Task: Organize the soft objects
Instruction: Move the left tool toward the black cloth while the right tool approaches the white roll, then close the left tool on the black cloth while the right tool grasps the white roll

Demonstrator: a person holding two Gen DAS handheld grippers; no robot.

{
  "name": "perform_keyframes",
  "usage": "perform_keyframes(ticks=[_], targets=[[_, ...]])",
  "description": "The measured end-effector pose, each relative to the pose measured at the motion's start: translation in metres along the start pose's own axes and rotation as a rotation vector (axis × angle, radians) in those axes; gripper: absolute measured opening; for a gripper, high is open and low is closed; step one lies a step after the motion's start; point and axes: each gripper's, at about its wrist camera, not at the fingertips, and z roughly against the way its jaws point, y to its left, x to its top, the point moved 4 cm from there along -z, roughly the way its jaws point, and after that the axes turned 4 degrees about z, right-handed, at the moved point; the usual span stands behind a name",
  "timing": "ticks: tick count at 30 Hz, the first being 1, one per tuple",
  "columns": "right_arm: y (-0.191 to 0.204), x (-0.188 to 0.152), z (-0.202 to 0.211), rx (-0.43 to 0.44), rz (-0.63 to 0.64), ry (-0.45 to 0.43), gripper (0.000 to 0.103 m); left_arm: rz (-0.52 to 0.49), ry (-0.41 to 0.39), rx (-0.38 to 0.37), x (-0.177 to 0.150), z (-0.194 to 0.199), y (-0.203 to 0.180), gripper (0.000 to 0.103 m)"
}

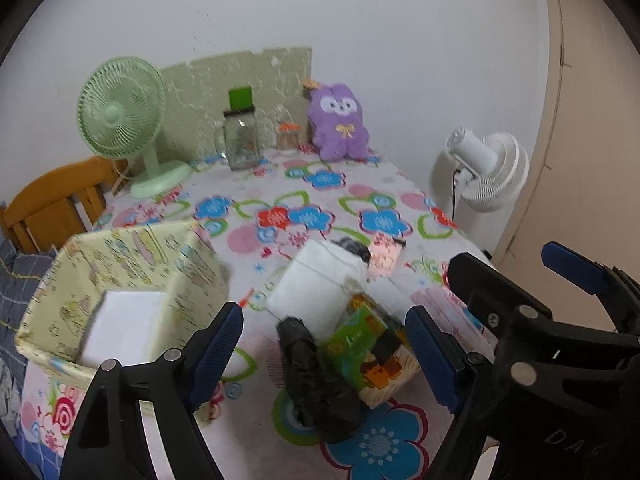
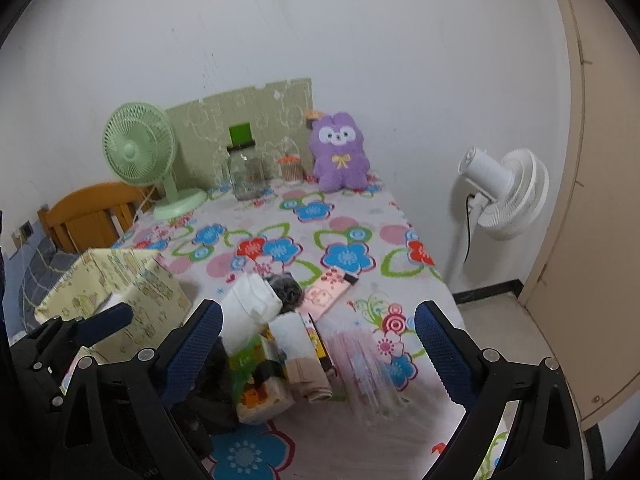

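While both the left gripper point(image 1: 324, 354) and right gripper point(image 2: 318, 354) gape wide, the black bag point(image 1: 316, 380) lies lengthwise toward the wall.

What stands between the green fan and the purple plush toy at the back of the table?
Two jars: a large glass jar with a green-topped lid, then a smaller jar with an orange lid. Both wrist views show them between the green fan and the purple plush toy.

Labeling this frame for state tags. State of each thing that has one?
left gripper: open, holding nothing
right gripper: open, holding nothing
fabric bin: open-topped, white pack inside
white pack: lying in the bin
pile of soft items: loose on the tablecloth
glass jar: upright, lid on
purple plush: upright against the wall
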Motion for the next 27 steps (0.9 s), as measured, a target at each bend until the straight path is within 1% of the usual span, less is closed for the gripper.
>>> perform_keyframes(ticks=[4,8,10,12,14,16,20,22,24,26,27], targets=[[-0.004,-0.011,-0.015,0.005,-0.010,0.039,0.096,-0.003,0.042,0.001,-0.008,-0.016,-0.003,0.084],[-0.004,-0.020,-0.030,0.026,-0.025,0.082,0.091,0.000,0.080,0.007,-0.015,-0.028,-0.002,0.083],[-0.003,-0.025,-0.038,0.039,-0.028,0.101,0.089,0.008,0.101,0.018,-0.020,-0.034,0.000,0.081],[-0.002,-0.028,-0.045,0.050,-0.027,0.121,0.084,0.014,0.118,0.044,-0.022,-0.039,0.002,0.080],[0.000,-0.031,-0.050,0.061,-0.026,0.137,0.082,0.025,0.125,0.055,-0.024,-0.043,0.005,0.079],[0.002,-0.033,-0.056,0.072,-0.025,0.151,0.077,0.030,0.136,0.073,-0.027,-0.047,0.008,0.078],[0.007,-0.038,-0.065,0.083,-0.020,0.183,0.068,0.042,0.170,0.083,-0.031,-0.056,0.014,0.075],[0.010,-0.040,-0.071,0.069,-0.010,0.205,0.064,0.046,0.193,0.093,-0.034,-0.061,0.017,0.071],[0.013,-0.042,-0.076,0.063,0.001,0.221,0.059,0.048,0.207,0.093,-0.036,-0.065,0.019,0.071],[0.014,-0.043,-0.079,0.068,0.003,0.228,0.057,0.041,0.207,0.091,-0.036,-0.065,0.019,0.068],[0.014,-0.043,-0.081,0.070,0.003,0.233,0.054,0.039,0.208,0.091,-0.036,-0.066,0.020,0.064]])
